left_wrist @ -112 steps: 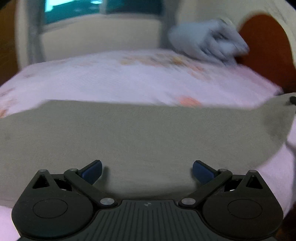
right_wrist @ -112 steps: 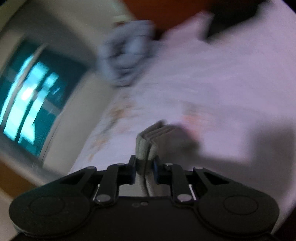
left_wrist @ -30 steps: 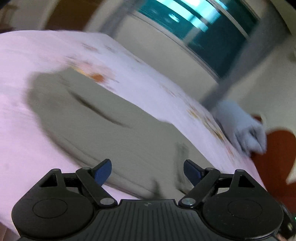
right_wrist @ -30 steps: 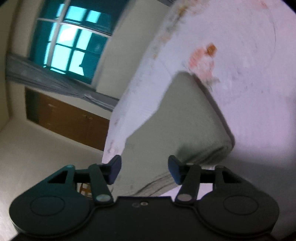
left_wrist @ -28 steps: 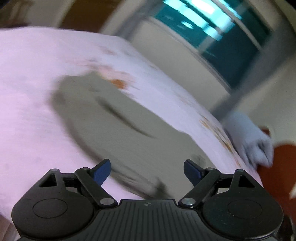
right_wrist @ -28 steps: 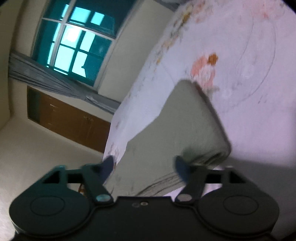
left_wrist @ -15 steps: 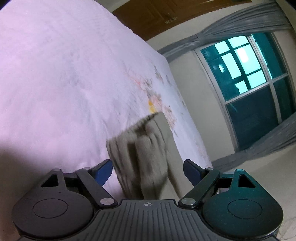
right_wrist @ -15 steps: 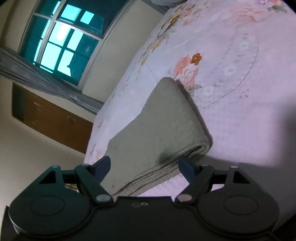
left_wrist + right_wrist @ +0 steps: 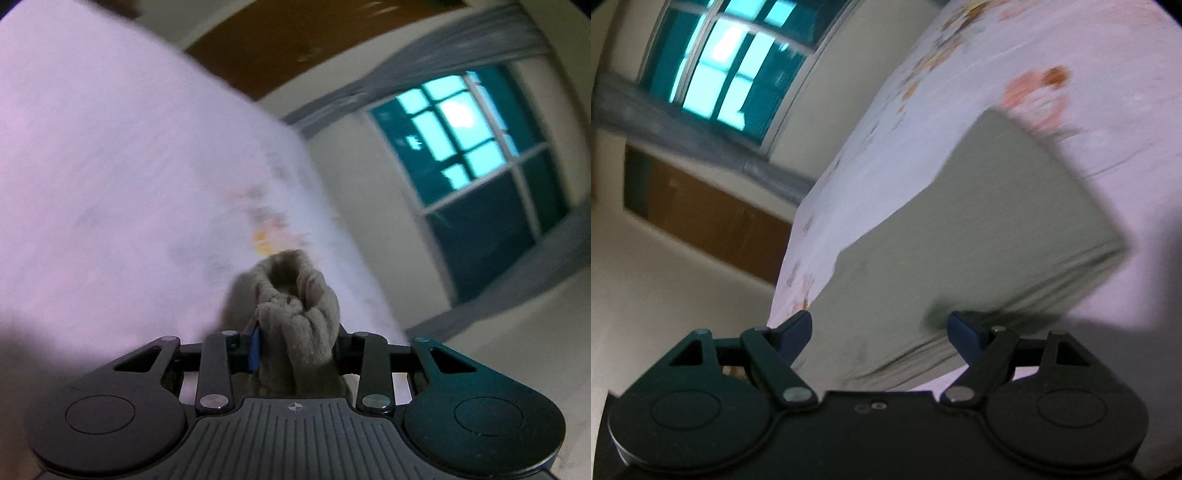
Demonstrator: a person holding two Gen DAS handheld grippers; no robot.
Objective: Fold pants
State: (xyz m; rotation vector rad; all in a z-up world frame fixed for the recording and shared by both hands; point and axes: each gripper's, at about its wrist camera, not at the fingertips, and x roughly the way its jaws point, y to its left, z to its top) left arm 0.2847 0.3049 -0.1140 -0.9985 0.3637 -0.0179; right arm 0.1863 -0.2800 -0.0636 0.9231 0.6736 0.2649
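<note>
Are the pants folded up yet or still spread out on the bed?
Folded. The pants lie as a compact stack on the bed, layered edges showing. The left gripper pinches one bunched end.

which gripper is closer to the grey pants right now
Left. The left gripper has just closed on the pants' bunched end; the right gripper is open at their folded edge.

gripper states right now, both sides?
Left gripper: just closed, shut on a bunched end of the grey-green pants.
Right gripper: open, holding nothing; folded pants lie between its fingers.
</note>
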